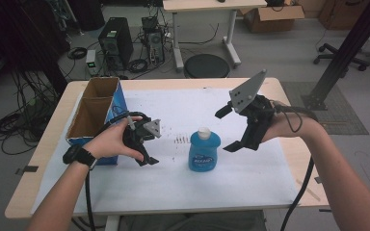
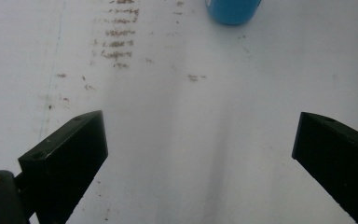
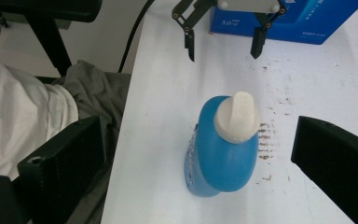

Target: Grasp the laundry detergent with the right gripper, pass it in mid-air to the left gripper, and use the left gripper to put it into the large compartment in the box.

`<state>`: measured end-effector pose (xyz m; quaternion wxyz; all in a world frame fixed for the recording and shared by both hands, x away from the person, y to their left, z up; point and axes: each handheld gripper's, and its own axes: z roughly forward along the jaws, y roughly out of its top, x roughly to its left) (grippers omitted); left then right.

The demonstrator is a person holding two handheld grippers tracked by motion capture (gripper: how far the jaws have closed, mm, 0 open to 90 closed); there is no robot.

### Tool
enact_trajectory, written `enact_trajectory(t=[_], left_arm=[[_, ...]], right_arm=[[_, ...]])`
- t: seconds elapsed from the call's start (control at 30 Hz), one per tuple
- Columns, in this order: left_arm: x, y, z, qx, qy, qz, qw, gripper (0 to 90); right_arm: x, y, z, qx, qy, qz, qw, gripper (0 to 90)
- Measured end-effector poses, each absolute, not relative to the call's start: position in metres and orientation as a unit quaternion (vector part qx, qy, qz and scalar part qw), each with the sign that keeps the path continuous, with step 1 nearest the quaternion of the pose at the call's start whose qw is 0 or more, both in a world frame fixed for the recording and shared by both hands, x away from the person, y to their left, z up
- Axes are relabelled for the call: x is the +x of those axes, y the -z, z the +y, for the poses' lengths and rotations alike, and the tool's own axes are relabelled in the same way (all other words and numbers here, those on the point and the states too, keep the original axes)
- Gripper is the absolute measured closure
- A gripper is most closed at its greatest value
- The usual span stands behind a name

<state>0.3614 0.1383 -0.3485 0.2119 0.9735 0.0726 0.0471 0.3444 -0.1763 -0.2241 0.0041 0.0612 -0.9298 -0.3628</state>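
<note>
Standing near the front edge of the surface [image 1: 270, 192], about halfway along it, is the blue bottle [image 1: 204, 153] with its white cap [image 1: 204, 133] on top. It stands upright on the white sheet. The right tool [image 1: 226, 131] hangs in the air just to the right of the bottle, with its jaws spread wide and nothing between them. In the right gripper view the bottle sits right between those two jaws, so the aim looks good. The left tool [image 1: 147, 144] rests low near the blue box [image 1: 118, 103] at the left edge. Its jaws are spread wide too, and it holds nothing.

I think the job now is to grab the bottle with the right tool. To do it well, the tool should come down slowly and stay straight. It should go for the fat blue body, not the cap, because the cap is small and round and could slip. The jaws should stay wide until the body is between them. Then they should squeeze gently, so the soft bottle does not tip or squash.
</note>
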Motion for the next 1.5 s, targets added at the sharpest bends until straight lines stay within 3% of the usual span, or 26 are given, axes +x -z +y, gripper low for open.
enact_trajectory(t=[0.63, 1.5], left_arm=[[0.361, 0.341, 0.142, 0.971, -0.047, 0.068, 0.226, 3.8], [0.36, 0.338, 0.145, 0.968, -0.049, 0.067, 0.236, 3.8]], right_arm=[[0.372, 0.267, -0.196, 0.019, 0.402, -0.916, 0.007, 2.7], [0.38, 0.329, -0.199, -0.012, 0.433, -0.901, 0.023, 4.4]])
